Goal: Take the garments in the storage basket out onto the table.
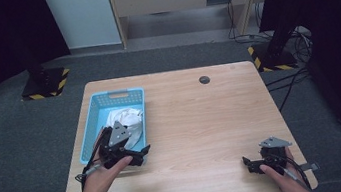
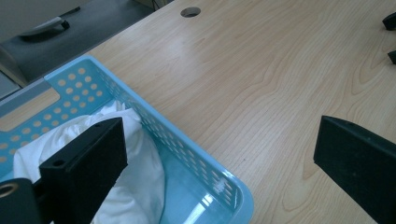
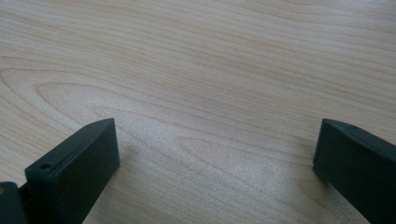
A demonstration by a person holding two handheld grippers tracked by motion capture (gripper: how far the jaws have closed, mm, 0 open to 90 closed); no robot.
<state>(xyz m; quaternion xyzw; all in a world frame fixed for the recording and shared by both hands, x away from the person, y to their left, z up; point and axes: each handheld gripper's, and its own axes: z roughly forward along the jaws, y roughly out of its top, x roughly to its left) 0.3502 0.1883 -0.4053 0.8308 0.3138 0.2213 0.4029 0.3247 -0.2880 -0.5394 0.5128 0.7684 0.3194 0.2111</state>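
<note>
White cloth [image 1: 127, 124] in the blue basket [image 1: 90, 118] looks soft, light; we'd pinch a raised fold, left tongs [image 1: 138, 153] and right tongs [image 1: 249, 163] both apart, empty.

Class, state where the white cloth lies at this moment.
In the high view, the white cloth lies inside the blue basket on the table's left side, just beyond the open left gripper.
</note>
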